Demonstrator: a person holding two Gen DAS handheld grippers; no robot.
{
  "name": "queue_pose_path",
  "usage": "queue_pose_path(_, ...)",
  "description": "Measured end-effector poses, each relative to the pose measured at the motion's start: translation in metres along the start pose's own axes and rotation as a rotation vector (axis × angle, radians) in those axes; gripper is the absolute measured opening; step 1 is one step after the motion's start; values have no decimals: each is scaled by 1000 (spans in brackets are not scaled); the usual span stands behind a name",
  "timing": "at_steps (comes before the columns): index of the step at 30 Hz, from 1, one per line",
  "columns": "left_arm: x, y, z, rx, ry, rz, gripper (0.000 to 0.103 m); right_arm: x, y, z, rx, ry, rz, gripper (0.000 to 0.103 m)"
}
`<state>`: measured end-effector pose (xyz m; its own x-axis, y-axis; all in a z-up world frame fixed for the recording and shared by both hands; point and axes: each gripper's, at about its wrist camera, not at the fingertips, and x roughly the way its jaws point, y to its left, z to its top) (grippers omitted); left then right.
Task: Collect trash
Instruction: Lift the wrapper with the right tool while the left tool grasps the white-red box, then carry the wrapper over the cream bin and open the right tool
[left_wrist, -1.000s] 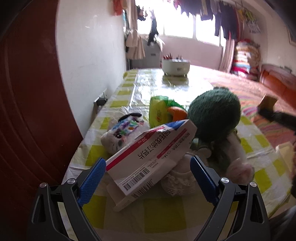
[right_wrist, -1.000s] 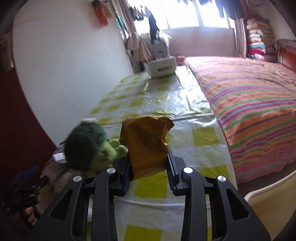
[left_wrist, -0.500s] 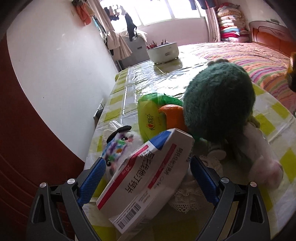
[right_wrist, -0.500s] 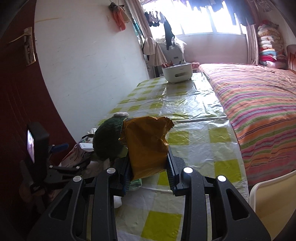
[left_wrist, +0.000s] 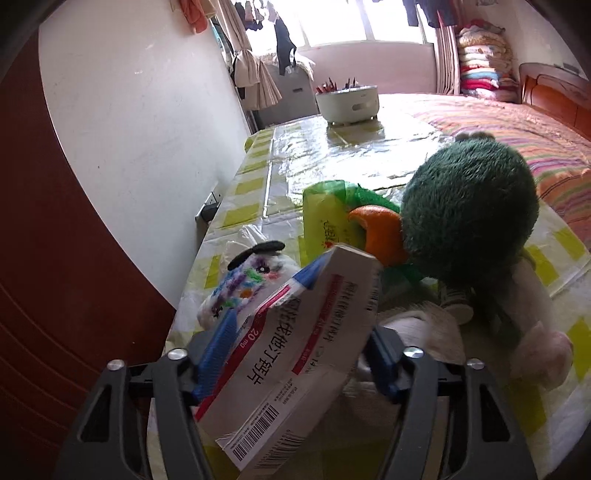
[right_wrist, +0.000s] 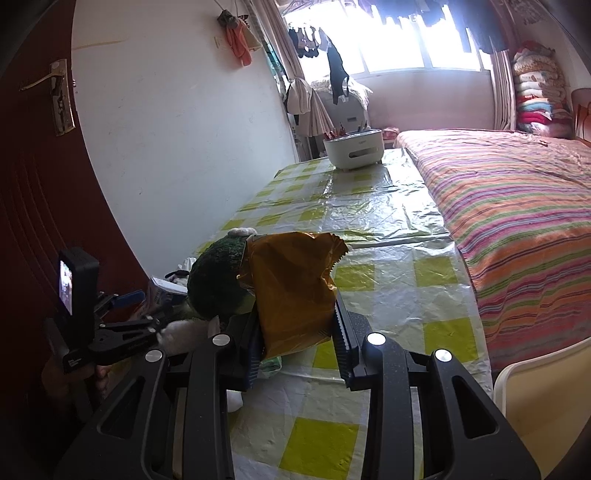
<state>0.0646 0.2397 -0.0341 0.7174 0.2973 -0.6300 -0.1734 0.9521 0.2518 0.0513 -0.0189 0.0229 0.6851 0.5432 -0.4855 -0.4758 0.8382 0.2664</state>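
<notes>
My left gripper (left_wrist: 301, 350) has its blue pads closed against a white medicine box (left_wrist: 295, 354) with red and blue stripes and a barcode, held tilted over the table's near left end. My right gripper (right_wrist: 295, 325) is shut on a torn orange-brown snack wrapper (right_wrist: 291, 288) and holds it upright above the checked tablecloth (right_wrist: 369, 221). A yellow-green packet (left_wrist: 325, 221) and a piece of orange peel (left_wrist: 380, 232) lie behind the box. The left gripper (right_wrist: 122, 321) also shows at the left of the right wrist view.
A green-haired plush doll (left_wrist: 469, 210) lies right of the box, a small colourful plush (left_wrist: 243, 280) to its left. A white pot (left_wrist: 349, 101) stands at the table's far end. The striped bed (right_wrist: 517, 206) runs along the right. Wall and red door (right_wrist: 37, 184) on the left.
My left gripper has closed in on the medicine box, which now sits between the pads. The right gripper has pulled back and risen with the wrapper still in it.
</notes>
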Motion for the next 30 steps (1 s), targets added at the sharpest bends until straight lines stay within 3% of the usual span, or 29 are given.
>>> queue_pose_path(1,-7,3,1,-18,-31,8,37,-1,-1,0,0,-1,-4,32)
queue_pose_path(2,-12,5,0,-34,-46,4,33,-2,-2,0,1,-3,-8,32)
queue_pose_path(5,-22,14,0,-111,-76,-61,32,-5,-3,-1,5,-9,-15,32)
queue_pose_path(13,-58,9,10,-191,-203,-129,30,-18,-8,1,-11,-56,-56,32)
queue_pose_path(18,-83,-27,27,-163,-258,-215,30,-24,-18,0,1,-69,-77,32)
queue_pose_path(23,-96,-70,37,-136,-284,-272,30,-30,-29,-1,15,-75,-99,32)
queue_pose_path(27,-103,-97,41,-138,-283,-374,31,-34,-36,0,22,-86,-114,32)
queue_pose_path(30,-108,-111,39,-127,-295,-406,31,-37,-41,0,23,-91,-128,32)
